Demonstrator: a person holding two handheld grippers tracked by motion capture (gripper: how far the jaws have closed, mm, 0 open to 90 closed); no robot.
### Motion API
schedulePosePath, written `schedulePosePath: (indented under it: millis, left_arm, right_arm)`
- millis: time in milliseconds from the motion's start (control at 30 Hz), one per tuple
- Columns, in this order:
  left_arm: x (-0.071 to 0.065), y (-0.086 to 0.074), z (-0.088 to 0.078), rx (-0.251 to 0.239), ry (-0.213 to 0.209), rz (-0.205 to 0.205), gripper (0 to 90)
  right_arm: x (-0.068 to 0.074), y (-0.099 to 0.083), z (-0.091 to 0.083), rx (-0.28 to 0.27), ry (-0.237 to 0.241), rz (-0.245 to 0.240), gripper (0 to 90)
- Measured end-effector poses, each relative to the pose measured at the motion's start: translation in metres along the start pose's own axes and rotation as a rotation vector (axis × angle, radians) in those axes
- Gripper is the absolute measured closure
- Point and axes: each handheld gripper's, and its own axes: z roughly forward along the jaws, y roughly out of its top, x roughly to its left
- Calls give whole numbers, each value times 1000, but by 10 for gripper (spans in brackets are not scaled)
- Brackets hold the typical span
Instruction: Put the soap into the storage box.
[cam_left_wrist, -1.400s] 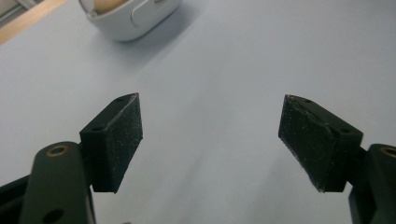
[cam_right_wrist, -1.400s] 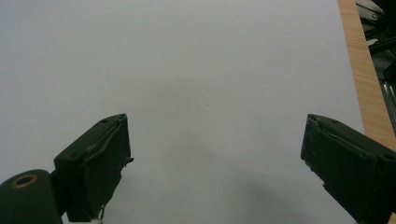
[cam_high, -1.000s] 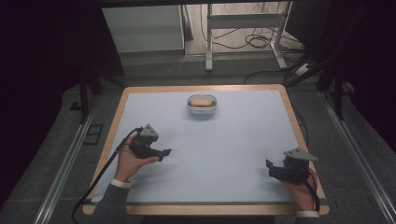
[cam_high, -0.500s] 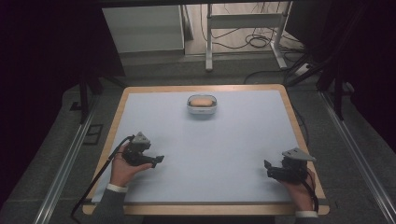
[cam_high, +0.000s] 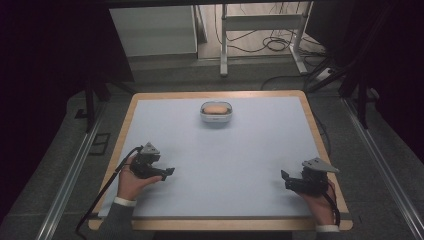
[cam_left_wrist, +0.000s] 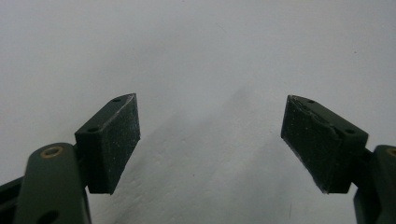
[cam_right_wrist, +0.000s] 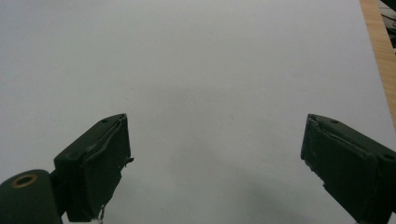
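My left gripper (cam_high: 169, 173) is held low over the pale mat (cam_high: 225, 155) at the near left, pointing right. Its jaws have just been opening, and in the left gripper view (cam_left_wrist: 210, 99) they stand wide apart with only bare mat between them. At the near right, my right gripper (cam_high: 285, 179) points left, and its view (cam_right_wrist: 217, 119) also has the jaws wide apart with nothing between them. A small white container (cam_high: 216, 112) with a tan, bread-like lump inside sits at the far middle of the mat, well away from both grippers.
The mat lies on a wooden table whose rim (cam_high: 320, 145) shows on every side. A cable (cam_high: 107, 185) trails off the near left edge from the left gripper. Metal frame legs and cables (cam_high: 270, 45) are on the floor beyond the table.
The left hand has drifted a little toward the near edge of the table. The right hand has stayed where it was.
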Motion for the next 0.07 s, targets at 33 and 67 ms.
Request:
schedulePosePath:
  millis: [33, 67]
  left_arm:
    - [0, -1, 0, 1, 1, 0, 201]
    - [0, -1, 0, 4, 2, -2, 199]
  right_arm:
    - [0, 0, 0, -4, 4, 2, 80]
    - [0, 1, 1, -11, 9, 5, 80]
